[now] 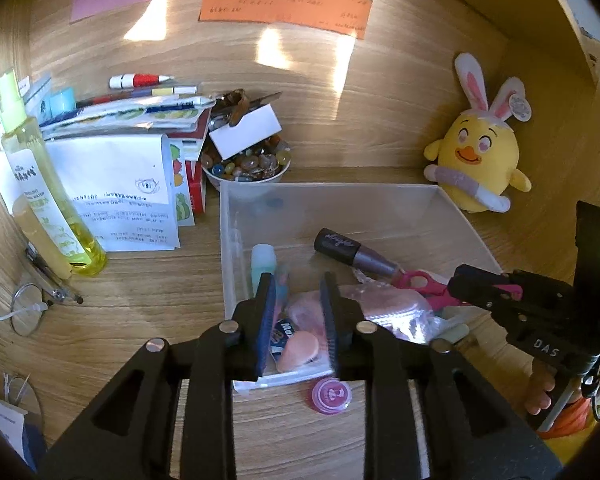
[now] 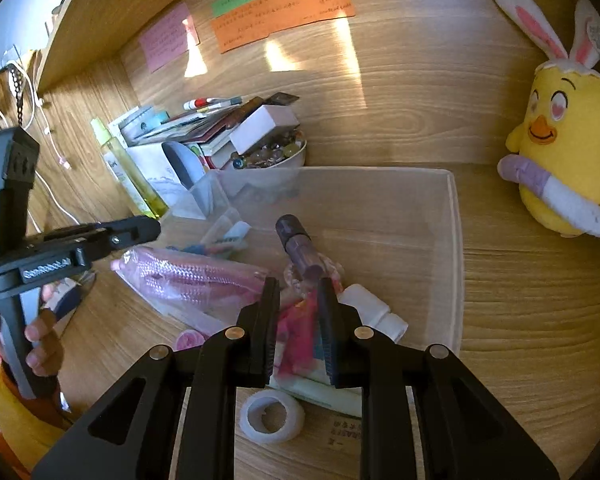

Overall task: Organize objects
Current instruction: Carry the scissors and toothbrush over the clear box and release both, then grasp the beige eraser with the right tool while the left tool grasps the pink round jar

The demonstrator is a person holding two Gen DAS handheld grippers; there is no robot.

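A clear plastic box (image 1: 228,216) (image 2: 456,240) stands on the wooden desk. Inside lie a purple tube (image 1: 352,252) (image 2: 296,244), a pale blue bottle (image 1: 263,264) and a clear bag of pink puffs (image 1: 304,340) (image 2: 196,276). My left gripper (image 1: 298,284) (image 2: 152,228) hangs over that bag at the box's near left corner, jaws slightly apart, pads not pressing it. My right gripper (image 1: 460,286) (image 2: 298,286) is shut on pink scissors (image 1: 420,284) (image 2: 296,328) over the box's near right part. A pink round tin (image 1: 331,396) (image 2: 190,339) sits outside the box.
A yellow chick plush (image 1: 480,152) leans at the back right. A bowl of beads (image 1: 244,168), a book stack (image 1: 112,184) and a yellow spray bottle (image 1: 48,200) crowd the left. A white tape roll (image 2: 271,416) lies by the desk's front edge.
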